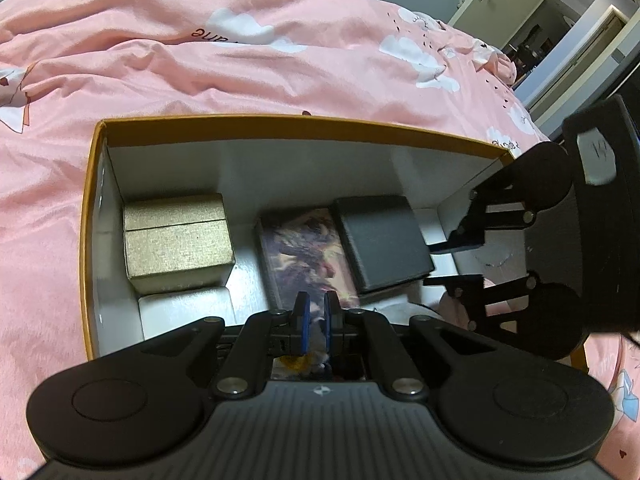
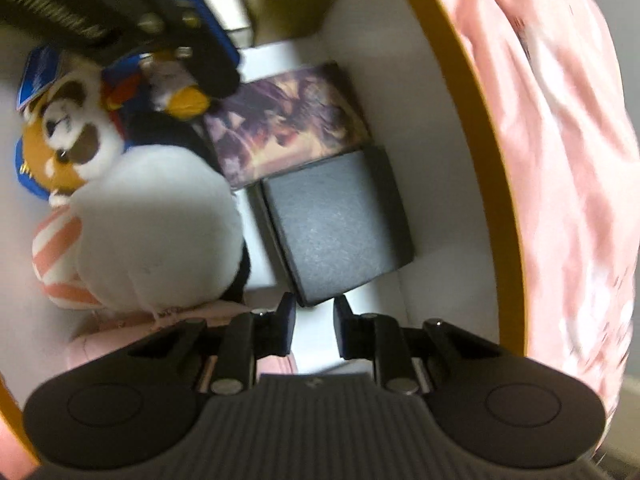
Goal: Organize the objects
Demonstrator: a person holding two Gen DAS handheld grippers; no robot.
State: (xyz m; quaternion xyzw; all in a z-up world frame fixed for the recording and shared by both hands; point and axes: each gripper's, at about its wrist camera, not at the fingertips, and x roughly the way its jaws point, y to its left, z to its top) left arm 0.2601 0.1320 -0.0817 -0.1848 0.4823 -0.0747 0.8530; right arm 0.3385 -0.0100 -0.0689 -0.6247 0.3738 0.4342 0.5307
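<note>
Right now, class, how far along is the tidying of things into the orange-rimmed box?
Done: gold box, picture-printed box and black box sit inside the orange-rimmed box, a red panda plush too. In hand: left gripper is shut on a black-and-white plush toy inside; right gripper is closed, empty, by the black box. Left: release the plush; nothing loose shows on the pink bedding.

- My left gripper (image 1: 316, 320) sits low over the orange-rimmed box (image 1: 280, 122), blue pads nearly together, pinching something soft and pale.
- Gold box (image 1: 178, 240) stands at the left wall.
- Patterned box (image 1: 304, 256) lies in the middle, black box (image 1: 382, 240) touching its right side.
- My right gripper (image 1: 452, 262) reaches in from the right, jaws slightly apart.
- Pink bedding (image 1: 240, 68) all around.
</note>
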